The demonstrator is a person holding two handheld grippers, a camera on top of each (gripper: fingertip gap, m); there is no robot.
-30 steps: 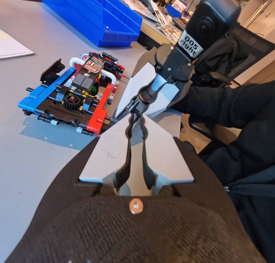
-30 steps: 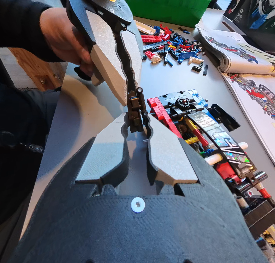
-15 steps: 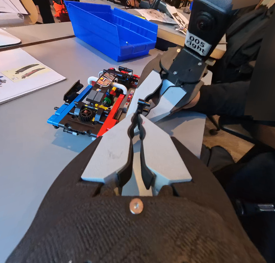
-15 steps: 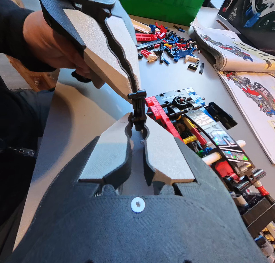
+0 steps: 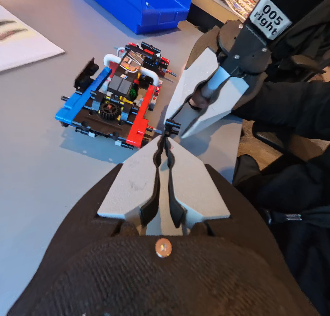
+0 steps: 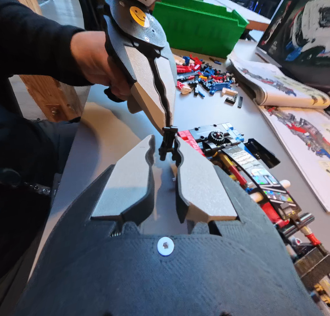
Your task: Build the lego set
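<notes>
My left gripper (image 5: pixel 163 139) is shut on a small black lego piece (image 5: pixel 171 127) and holds it in the air off the car's red side. In the right wrist view the left gripper (image 6: pixel 168 124) reaches down from above, and the black piece (image 6: pixel 167 143) hangs from its tips. My right gripper (image 6: pixel 164 143) is open, with its fingers on either side of the piece; whether one finger touches it is unclear. It also shows in the left wrist view (image 5: pixel 176 128). The partly built lego car (image 5: pixel 114 100), black with blue and red sides, sits on the grey table (image 5: pixel 35 164); it also shows in the right wrist view (image 6: pixel 232 155).
A blue bin (image 5: pixel 142 3) and a white sheet (image 5: pixel 21 44) lie behind the car. A green bin (image 6: pixel 196 27), a pile of loose pieces (image 6: pixel 205 78), an open instruction booklet (image 6: pixel 276 91) and the set's box (image 6: pixel 303 21) are across the table. The table edge (image 5: pixel 237 146) is close. Both grippers' tips are close together, under 4 cm apart.
My right gripper has opened and let go of the black piece. The left gripper stays shut on it. Both grippers have shifted a little above the table.
</notes>
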